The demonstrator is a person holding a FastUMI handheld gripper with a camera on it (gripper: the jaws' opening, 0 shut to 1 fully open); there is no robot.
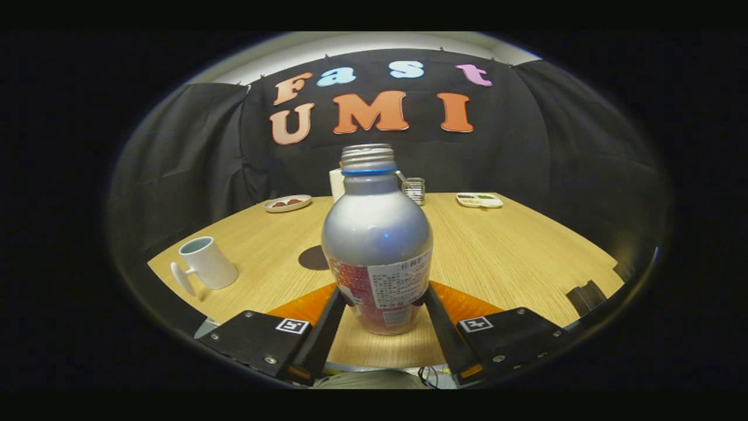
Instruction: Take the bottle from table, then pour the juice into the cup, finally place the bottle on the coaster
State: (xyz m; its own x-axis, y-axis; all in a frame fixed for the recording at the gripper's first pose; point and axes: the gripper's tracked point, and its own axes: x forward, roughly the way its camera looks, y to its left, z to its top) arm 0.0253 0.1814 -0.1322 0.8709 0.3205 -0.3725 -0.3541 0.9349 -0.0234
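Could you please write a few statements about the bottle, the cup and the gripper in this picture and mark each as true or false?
1. The bottle stands upright between the two fingers of the gripper. True.
2. The bottle has a cap screwed on. False: its threaded neck is bare and open.
3. The cup is white and stands on the table apart from the bottle. True.
4. The bottle stands on the coaster. False: the dark round coaster lies beyond it, between cup and bottle.
5. The cup lies on its side. False: it stands upright, mouth up.
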